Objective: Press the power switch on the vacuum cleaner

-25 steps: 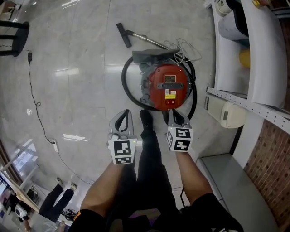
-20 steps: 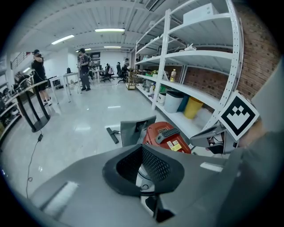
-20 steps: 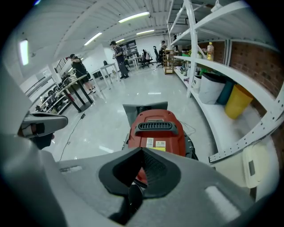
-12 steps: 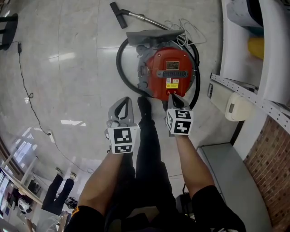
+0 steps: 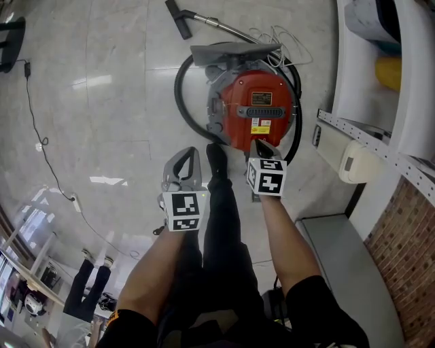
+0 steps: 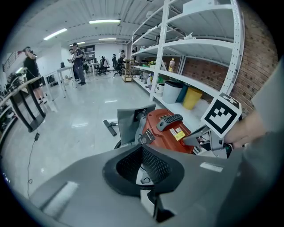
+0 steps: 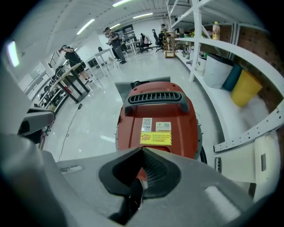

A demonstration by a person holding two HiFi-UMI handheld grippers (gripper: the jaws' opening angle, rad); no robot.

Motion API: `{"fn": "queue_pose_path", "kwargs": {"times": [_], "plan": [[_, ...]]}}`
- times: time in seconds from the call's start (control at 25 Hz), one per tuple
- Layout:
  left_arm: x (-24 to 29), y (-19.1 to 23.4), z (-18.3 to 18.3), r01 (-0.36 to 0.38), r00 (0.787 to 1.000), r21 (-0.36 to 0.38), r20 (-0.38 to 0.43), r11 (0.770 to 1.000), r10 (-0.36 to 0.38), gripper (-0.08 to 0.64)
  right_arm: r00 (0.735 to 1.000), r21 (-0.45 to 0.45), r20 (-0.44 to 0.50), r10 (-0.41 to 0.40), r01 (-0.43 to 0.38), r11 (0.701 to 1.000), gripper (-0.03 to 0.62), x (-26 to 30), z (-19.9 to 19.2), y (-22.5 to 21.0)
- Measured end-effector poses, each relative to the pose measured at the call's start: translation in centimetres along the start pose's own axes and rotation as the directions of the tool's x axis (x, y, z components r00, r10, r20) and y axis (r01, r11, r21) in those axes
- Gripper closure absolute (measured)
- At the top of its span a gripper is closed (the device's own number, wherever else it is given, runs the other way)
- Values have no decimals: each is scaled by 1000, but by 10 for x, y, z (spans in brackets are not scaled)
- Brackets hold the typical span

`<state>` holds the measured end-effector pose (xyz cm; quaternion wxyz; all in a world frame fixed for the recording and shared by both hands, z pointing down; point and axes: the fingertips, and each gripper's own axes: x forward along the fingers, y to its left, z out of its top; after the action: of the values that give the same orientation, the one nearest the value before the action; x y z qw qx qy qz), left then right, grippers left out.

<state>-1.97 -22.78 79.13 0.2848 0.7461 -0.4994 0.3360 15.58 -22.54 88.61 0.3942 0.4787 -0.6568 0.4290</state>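
A red canister vacuum cleaner point(image 5: 259, 109) stands on the pale floor; the handle and yellow label face up. The right gripper view shows its top point(image 7: 157, 113) close up, and it sits further off in the left gripper view point(image 6: 167, 127). My right gripper point(image 5: 257, 145) is shut and empty, with its tips over the vacuum's near end. They cover the spot below the yellow label, so the power switch is hidden point(image 7: 143, 150). My left gripper point(image 5: 188, 153) is shut too, holding nothing, and hangs left of the vacuum above the floor point(image 6: 142, 147).
A black hose point(image 5: 181, 102) loops round the vacuum, and its wand and floor nozzle point(image 5: 178, 18) lie beyond. White shelving point(image 5: 370, 88), a cream appliance point(image 5: 359, 163) and a grey platform point(image 5: 346, 272) stand to the right. A cable point(image 5: 42, 146) runs at the left. The person's shoe point(image 5: 217, 160) is between the grippers.
The view has closed in on the vacuum. My right gripper has moved forward from short of the vacuum to over its near end. The left gripper has kept its place beside it.
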Motion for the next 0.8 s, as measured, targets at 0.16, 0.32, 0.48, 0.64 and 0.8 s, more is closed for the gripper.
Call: {"fn": "queue_pose_path", "kwargs": {"times": [0.16, 0.32, 0.48, 0.64, 0.8], "plan": [[-1, 4, 0, -4, 1000, 3, 1, 1000, 4, 549, 999, 1, -36, 15, -15, 1000, 600, 6, -3, 2], [-3, 11, -1, -12, 1000, 0, -1, 1000, 12, 549, 997, -4, -71, 6, -7, 1000, 600, 14, -6, 6], [-14, 18, 3, -22, 1000, -20, 0, 1000, 22, 549, 997, -3, -72, 6, -6, 1000, 600, 6, -5, 13], [-31, 31, 17, -37, 999, -37, 17, 999, 38, 549, 999, -29, -29, 16, -17, 999, 600, -15, 8, 35], [-54, 43, 39, -52, 996, -42, 75, 998, 55, 549, 999, -72, 32, 28, -25, 997, 600, -44, 29, 60]]}}
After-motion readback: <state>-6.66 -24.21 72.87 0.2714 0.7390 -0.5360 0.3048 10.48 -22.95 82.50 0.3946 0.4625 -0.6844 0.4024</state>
